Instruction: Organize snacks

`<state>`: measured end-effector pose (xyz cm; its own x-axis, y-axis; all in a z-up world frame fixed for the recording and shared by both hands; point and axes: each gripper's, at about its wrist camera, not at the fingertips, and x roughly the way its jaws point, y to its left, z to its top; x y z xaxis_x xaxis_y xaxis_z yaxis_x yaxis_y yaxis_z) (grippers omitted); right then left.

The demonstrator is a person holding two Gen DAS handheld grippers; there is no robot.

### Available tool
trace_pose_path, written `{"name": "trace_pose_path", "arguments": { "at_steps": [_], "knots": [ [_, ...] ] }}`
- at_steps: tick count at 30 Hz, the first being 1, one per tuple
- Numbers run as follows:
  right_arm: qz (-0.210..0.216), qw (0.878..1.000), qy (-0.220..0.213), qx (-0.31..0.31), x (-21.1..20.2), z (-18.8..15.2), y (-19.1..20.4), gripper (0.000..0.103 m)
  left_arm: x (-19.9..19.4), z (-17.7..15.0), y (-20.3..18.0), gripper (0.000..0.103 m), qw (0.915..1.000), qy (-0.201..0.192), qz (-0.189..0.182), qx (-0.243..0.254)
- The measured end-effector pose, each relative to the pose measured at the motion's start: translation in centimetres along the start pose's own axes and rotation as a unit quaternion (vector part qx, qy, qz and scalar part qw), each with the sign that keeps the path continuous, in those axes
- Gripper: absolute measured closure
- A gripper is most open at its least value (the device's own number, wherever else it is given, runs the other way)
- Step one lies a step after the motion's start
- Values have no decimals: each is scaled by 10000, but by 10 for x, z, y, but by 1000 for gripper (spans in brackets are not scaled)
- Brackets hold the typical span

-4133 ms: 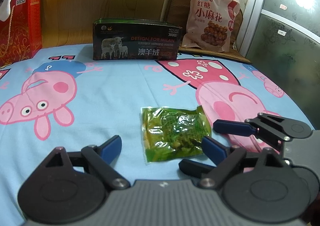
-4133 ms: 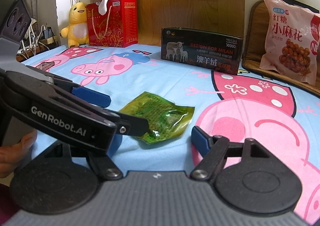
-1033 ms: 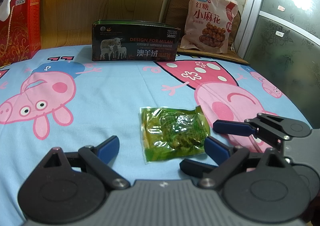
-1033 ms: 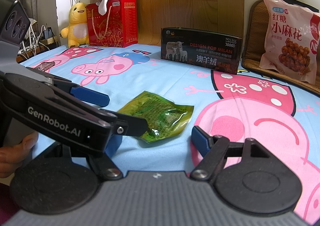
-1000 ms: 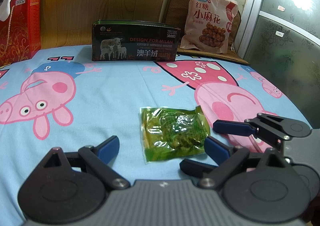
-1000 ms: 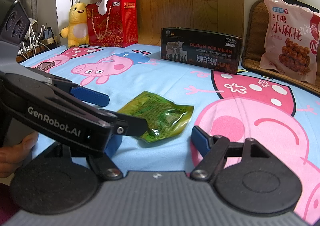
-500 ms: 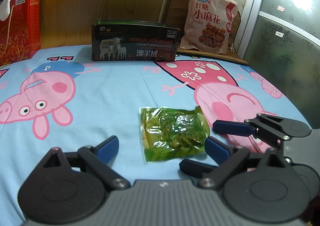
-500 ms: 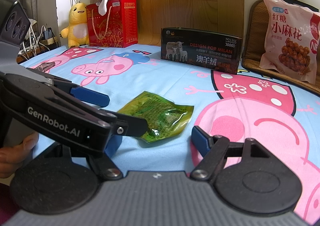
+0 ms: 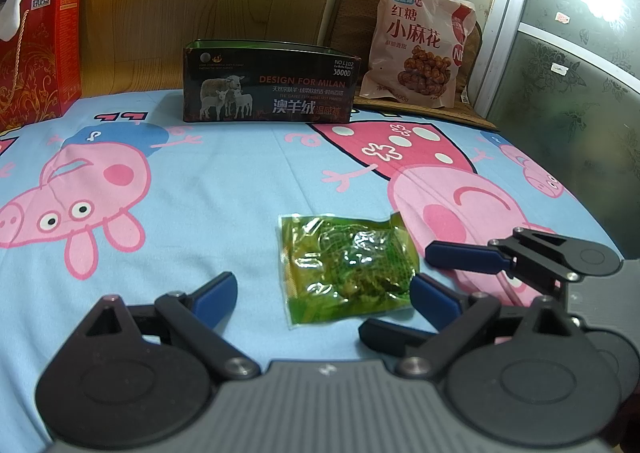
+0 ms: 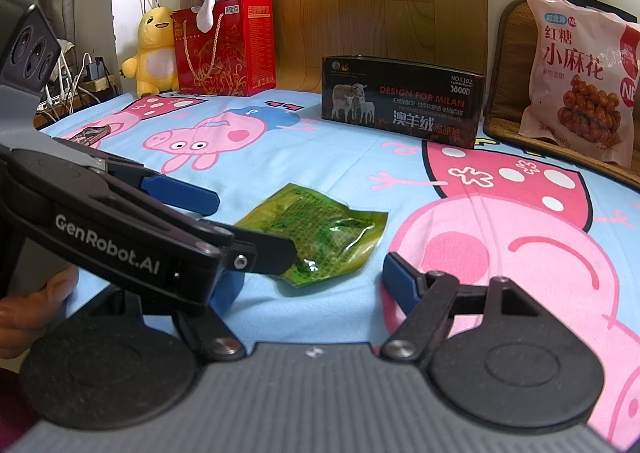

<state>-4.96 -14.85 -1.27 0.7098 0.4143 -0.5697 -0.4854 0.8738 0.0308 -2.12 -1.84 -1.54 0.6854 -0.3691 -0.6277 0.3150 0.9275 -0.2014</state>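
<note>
Your left gripper [image 9: 324,289] and right gripper [image 10: 312,279] both sit spread, lower centre, flanking the green pickle packet [image 9: 347,271], apparently ready for pickup.

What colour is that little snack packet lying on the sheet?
Translucent green snack packet, clearest in the left wrist view.

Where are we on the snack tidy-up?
Nothing looks done yet. The green snack packet lies flat on the bedsheet, ungripped. Left tool and right tool are both open beside it. Left: grasp it and carry it to the open black box.
</note>
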Motion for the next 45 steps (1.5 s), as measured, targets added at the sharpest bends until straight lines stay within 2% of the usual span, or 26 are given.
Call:
{"name": "trace_pose_path", "arguments": {
  "at_steps": [45],
  "knots": [
    [44, 9999, -36, 104, -1, 1, 1, 25, 4, 0, -2, 2, 10000, 9, -34, -14]
  ]
}}
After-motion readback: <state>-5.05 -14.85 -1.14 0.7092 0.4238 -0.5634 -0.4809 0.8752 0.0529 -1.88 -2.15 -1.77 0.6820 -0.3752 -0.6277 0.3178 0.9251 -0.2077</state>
